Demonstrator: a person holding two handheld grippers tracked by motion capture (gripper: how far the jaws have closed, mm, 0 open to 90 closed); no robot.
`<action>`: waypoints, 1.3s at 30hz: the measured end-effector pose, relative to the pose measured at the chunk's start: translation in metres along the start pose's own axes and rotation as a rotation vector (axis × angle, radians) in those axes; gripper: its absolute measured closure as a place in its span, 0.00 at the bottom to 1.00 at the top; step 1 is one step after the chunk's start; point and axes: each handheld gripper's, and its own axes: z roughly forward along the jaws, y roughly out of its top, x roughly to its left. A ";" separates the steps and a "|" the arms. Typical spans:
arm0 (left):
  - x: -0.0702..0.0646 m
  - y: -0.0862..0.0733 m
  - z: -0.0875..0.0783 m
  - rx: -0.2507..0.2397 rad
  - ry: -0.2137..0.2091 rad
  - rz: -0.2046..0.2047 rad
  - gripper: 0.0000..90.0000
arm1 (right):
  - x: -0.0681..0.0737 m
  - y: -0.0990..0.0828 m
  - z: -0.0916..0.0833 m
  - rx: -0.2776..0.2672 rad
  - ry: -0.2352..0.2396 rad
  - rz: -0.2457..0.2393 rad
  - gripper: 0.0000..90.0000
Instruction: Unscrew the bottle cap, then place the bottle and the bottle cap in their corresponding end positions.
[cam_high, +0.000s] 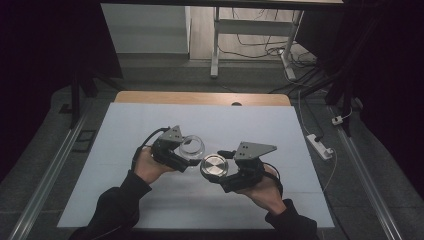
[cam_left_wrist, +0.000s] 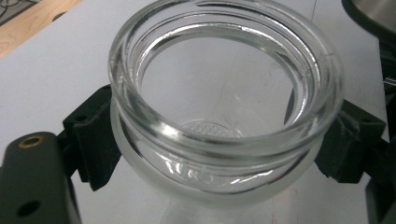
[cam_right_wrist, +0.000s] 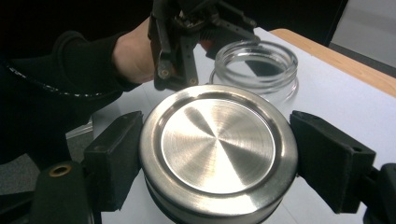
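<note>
A clear glass jar (cam_high: 192, 145) with an open mouth sits between the jaws of my left gripper (cam_high: 189, 149), which is shut on it. Up close in the left gripper view, the jar (cam_left_wrist: 224, 116) has a thick threaded rim and both black pads (cam_left_wrist: 95, 140) press its sides. My right gripper (cam_high: 216, 169) is shut on a round brushed-metal lid (cam_high: 215, 166), held flat side up just right of the jar. In the right gripper view the lid (cam_right_wrist: 217, 149) is clamped between the pads (cam_right_wrist: 114, 158), with the jar (cam_right_wrist: 254, 67) and the left gripper (cam_right_wrist: 187, 42) beyond it.
Both hands work over a white sheet (cam_high: 150, 200) covering a wooden table (cam_high: 200, 98). A power strip (cam_high: 320, 145) lies on the floor at the right. Table legs and cables (cam_high: 260, 50) stand behind the table.
</note>
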 end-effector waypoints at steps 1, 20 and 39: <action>0.000 0.000 0.000 -0.002 0.001 -0.002 0.17 | 0.000 -0.001 0.000 0.001 0.001 0.002 0.22; 0.002 0.003 -0.003 -0.028 0.018 -0.017 0.17 | 0.009 -0.022 0.002 0.025 0.012 0.005 0.22; 0.011 0.010 0.000 -0.042 0.038 -0.006 0.17 | 0.019 -0.038 0.021 0.046 0.060 -0.006 0.22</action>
